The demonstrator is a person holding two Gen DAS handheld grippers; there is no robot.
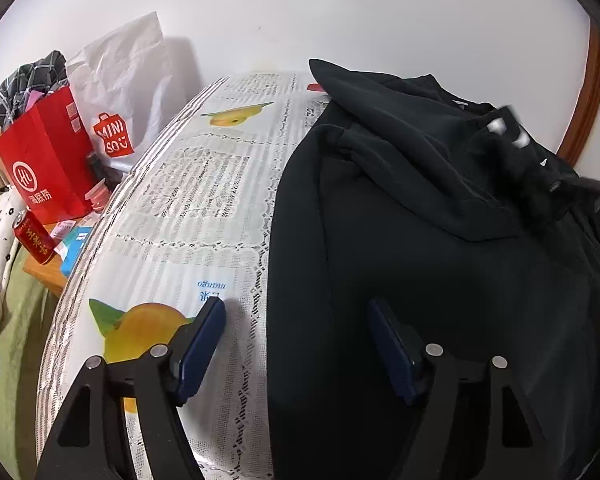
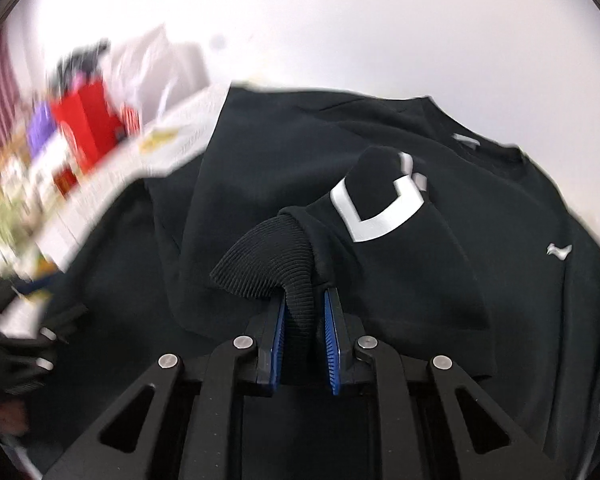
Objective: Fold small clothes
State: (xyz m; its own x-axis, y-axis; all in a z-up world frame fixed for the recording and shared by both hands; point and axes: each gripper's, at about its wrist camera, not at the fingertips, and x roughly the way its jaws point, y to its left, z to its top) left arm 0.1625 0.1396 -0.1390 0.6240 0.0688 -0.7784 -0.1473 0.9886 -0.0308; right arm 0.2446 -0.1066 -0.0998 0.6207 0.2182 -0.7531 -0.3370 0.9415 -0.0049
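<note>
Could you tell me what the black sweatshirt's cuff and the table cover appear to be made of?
The cuff, held in the right gripper, looks like matte ribbed knit, judging by its fine parallel ridges. The table cover looks like lace-patterned plastic or vinyl with printed fruit: it lies smooth with a slight sheen, though fabric cannot be ruled out.

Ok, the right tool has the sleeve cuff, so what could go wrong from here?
1. The right tool pinches only the ribbed cuff of the black sweatshirt, so it may slip free mid-fold.
2. The sleeve is bunched, so it could land creased.
3. The left tool hangs open over the sweatshirt's edge, holding nothing, so the body may drag across the tablecloth.
</note>
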